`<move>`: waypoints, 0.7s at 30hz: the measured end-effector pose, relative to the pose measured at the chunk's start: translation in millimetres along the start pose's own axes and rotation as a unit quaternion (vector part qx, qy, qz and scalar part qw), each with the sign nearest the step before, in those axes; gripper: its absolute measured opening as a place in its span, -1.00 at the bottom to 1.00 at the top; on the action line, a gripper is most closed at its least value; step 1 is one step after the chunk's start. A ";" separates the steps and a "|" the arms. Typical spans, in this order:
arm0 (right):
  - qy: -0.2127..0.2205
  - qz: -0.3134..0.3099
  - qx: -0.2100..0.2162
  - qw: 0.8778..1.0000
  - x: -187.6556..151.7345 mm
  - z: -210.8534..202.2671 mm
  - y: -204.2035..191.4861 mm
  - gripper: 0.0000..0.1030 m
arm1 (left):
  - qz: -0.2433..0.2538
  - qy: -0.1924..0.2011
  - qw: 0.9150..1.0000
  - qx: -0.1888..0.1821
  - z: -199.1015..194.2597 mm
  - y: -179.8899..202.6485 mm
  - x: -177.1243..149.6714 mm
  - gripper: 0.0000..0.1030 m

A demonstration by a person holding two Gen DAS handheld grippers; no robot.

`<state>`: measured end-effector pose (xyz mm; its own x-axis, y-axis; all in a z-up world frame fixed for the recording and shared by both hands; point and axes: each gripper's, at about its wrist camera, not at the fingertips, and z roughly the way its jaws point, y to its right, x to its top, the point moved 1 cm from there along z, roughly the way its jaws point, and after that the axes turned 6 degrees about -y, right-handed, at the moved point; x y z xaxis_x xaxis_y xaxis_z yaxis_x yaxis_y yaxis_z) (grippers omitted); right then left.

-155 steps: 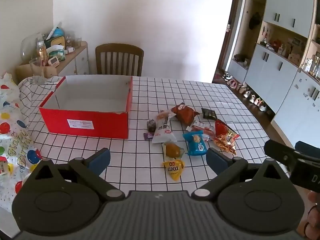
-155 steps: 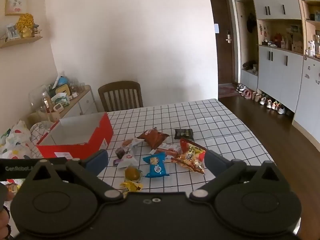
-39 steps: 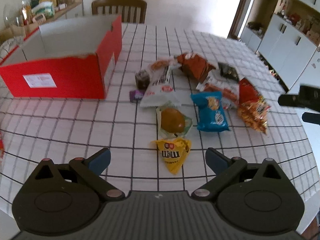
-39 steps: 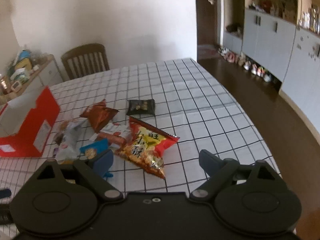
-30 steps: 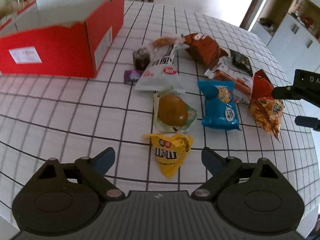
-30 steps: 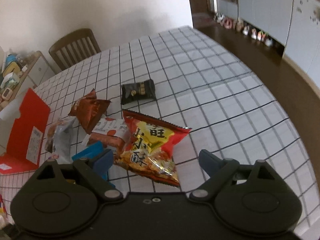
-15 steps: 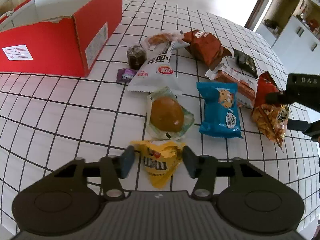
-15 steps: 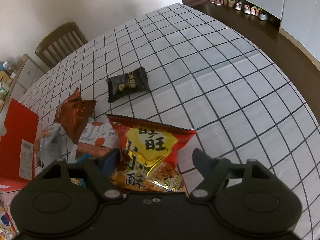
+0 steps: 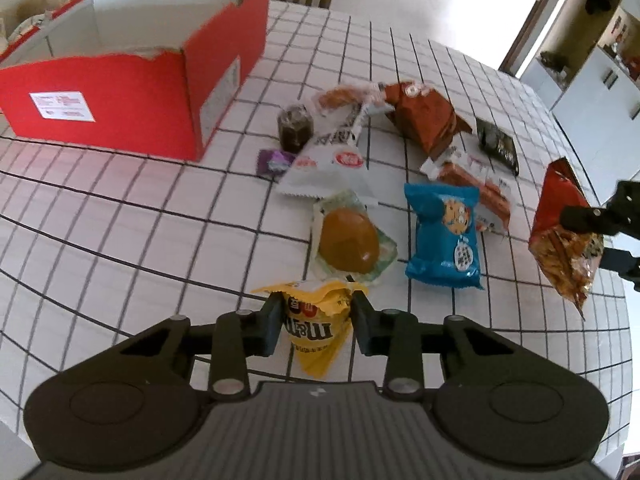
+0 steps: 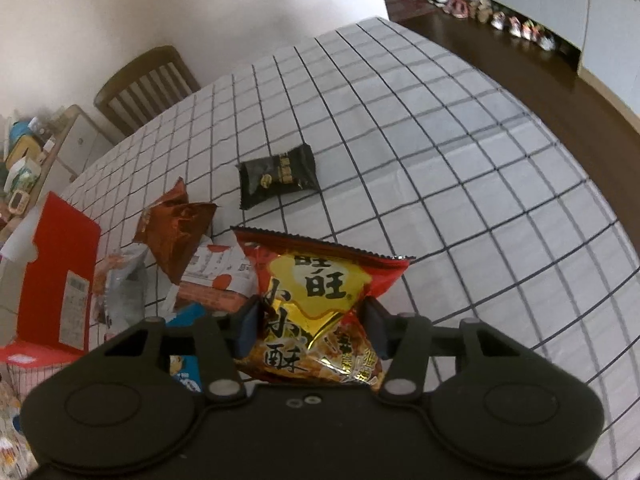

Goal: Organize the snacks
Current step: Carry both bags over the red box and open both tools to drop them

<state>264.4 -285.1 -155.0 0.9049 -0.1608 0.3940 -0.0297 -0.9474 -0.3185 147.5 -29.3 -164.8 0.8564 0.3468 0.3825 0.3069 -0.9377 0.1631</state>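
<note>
Snacks lie scattered on the checked table [image 9: 120,216], most of them ahead of the left claw [image 9: 316,322]. Far ahead and to its left stands a red box [image 9: 120,100], open at the top. Just past the box's near corner sit a dark round sweet [image 9: 295,130] and a small purple wrapper [image 9: 274,161], with a white packet [image 9: 332,164] beside them. Straight ahead of the left claw, close by, a clear-wrapped bun [image 9: 350,238] rests on the table. The left claw's jaws are closing, and its pads press both sides of a yellow candy bag [image 9: 314,330], whose crumpled top bulges between them. Ahead and to its right lie a blue cookie packet [image 9: 444,236], a brown bag [image 9: 426,118] farther off, and a small black packet [image 9: 496,146]. At the far right of that view the right claw [image 10: 312,326] reaches in around a red chip bag [image 9: 560,232]. Seen from the right claw itself, its jaws are closing too, with the pads against the bag's crinkled sides and the bag's upper half standing up ahead of them. Beyond it on the table lies the black packet, and the brown bag lies ahead to the left.
</note>
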 end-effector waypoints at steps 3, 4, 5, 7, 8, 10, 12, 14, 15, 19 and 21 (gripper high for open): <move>-0.002 -0.015 0.016 1.000 0.9 -14.3 -1.6 0.02 | -0.013 0.006 1.000 -0.003 -12.4 -4.8 1.0 -0.32; -0.001 -0.023 0.017 1.000 1.6 -18.2 -3.7 0.02 | -0.017 0.008 1.000 -0.003 -17.2 -6.5 1.6 -0.32; 0.001 -0.032 0.021 0.999 2.5 -23.0 -6.2 0.02 | -0.021 0.010 1.000 -0.003 -22.1 -8.0 2.3 -0.32; 0.002 -0.046 0.033 0.998 4.5 -32.5 -11.7 0.02 | -0.027 0.017 0.999 -0.001 -32.1 -11.1 3.4 -0.32; 0.003 -0.055 0.037 0.998 5.5 -37.4 -15.3 0.02 | -0.031 0.021 0.999 -0.002 -38.2 -13.2 4.7 -0.32; 0.004 -0.072 0.047 0.996 6.6 -45.4 -23.0 0.02 | -0.038 0.028 0.999 -0.004 -49.3 -16.3 7.6 -0.32; 0.005 -0.086 0.054 0.995 6.9 -52.8 -31.3 0.02 | -0.039 0.036 0.999 -0.006 -58.6 -19.1 12.4 -0.32; 0.007 -0.104 0.062 0.993 6.7 -59.5 -42.1 0.02 | -0.037 0.043 0.998 -0.008 -68.4 -21.7 18.4 -0.32; 0.008 -0.115 0.065 0.991 6.5 -63.2 -48.3 0.02 | -0.035 0.047 0.998 -0.010 -74.1 -23.8 21.8 -0.32; 0.010 -0.160 0.072 0.984 6.2 -75.0 -74.3 0.02 | -0.026 0.071 0.997 -0.012 -93.7 -35.4 36.0 -0.32; 0.017 -0.186 0.071 0.980 5.1 -81.3 -90.4 0.02 | -0.021 0.078 0.997 -0.019 -101.0 -43.1 44.6 -0.32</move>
<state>237.2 -222.8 -54.1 0.8276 0.1774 0.5325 0.3609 -0.8948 -0.2628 130.5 28.9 -63.0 0.7671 0.3875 0.5113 0.3227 -0.9219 0.2144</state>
